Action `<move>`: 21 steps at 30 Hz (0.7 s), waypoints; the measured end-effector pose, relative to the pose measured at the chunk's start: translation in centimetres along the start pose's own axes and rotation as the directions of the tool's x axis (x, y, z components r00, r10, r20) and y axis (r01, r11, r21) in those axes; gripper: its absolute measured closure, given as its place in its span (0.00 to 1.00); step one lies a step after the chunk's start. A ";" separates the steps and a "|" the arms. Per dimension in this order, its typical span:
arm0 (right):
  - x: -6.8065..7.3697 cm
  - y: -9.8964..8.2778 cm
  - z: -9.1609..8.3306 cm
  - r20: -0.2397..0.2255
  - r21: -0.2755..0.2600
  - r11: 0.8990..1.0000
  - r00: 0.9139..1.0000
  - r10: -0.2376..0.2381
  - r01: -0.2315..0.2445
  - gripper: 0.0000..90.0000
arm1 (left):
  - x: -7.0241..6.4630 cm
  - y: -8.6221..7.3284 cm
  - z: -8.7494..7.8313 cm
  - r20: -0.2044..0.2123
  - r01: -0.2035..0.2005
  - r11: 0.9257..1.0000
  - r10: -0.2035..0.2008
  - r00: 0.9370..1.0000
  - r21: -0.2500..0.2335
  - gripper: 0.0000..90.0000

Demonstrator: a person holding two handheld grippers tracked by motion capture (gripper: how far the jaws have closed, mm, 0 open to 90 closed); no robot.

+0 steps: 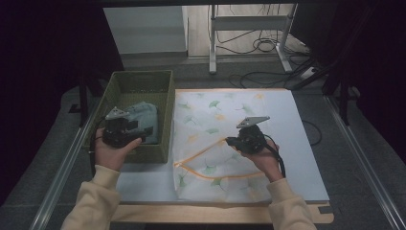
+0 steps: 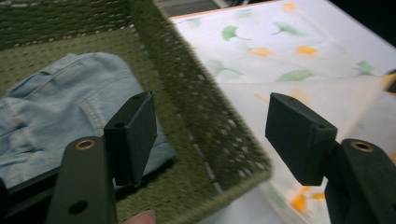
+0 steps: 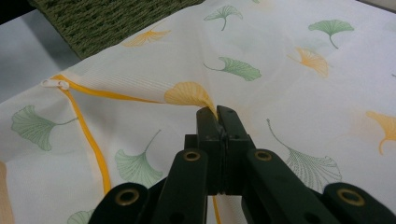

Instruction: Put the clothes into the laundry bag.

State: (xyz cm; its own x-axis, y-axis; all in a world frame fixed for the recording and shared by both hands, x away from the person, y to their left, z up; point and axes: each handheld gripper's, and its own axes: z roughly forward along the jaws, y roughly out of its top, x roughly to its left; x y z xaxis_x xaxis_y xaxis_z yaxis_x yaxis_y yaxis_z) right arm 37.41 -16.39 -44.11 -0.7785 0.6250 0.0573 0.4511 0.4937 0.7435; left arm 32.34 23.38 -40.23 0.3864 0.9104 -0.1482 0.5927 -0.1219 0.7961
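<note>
The right claw [image 3: 217, 112] is clenched on the leaf-print bag [image 1: 225, 143], whose long axis runs from six to twelve o'clock on the tabletop [image 1: 301, 143]. The left claw [image 2: 210, 128] hangs released over the green basket [image 1: 165, 120], at nine o'clock of the bag, holding folded jeans [image 2: 56, 107].

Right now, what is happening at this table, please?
A person works with two claws. The right claw is shut on a white mesh laundry bag with leaf print and yellow zipper, pinching its fabric. The left claw is open with nothing between its jaws, over the green woven basket holding folded light-blue jeans.
</note>
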 end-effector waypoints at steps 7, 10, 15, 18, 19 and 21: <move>0.0 0.0 0.0 0.001 -0.001 1.000 1.000 -0.002 0.002 0.99 | 0.6 0.7 1.1 -0.022 0.004 0.999 -0.003 1.000 0.035 0.36; 0.0 0.0 0.0 0.002 0.000 1.000 1.000 -0.001 0.001 0.99 | 0.7 0.8 1.4 -0.022 0.008 0.999 -0.007 1.000 0.043 0.36; -0.1 -0.1 0.0 0.002 0.001 1.000 1.000 -0.002 0.002 0.98 | 0.9 1.0 1.8 -0.028 0.008 0.998 -0.006 1.000 0.058 0.36; -0.1 -0.1 0.1 0.004 0.003 1.000 1.000 0.002 -0.002 0.98 | 1.1 1.3 2.3 -0.031 0.012 0.998 -0.010 0.999 0.067 0.36; -0.1 -0.1 0.1 0.004 0.004 1.000 1.000 0.002 -0.003 0.98 | 1.1 1.3 2.3 -0.031 0.012 0.998 -0.010 0.999 0.067 0.35; -0.1 -0.1 0.1 0.005 0.006 1.000 1.000 0.001 -0.001 0.98 | 1.3 1.5 2.5 -0.037 0.015 0.997 -0.013 0.999 0.071 0.35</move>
State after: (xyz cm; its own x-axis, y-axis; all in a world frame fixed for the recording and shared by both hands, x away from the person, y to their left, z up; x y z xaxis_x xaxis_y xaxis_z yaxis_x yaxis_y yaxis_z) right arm 37.51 -16.45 -44.28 -0.7756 0.6289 0.0545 0.4547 0.4967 0.7392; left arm 35.50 23.37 -40.70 0.3521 0.9260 -0.1362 0.6475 -0.1359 0.7499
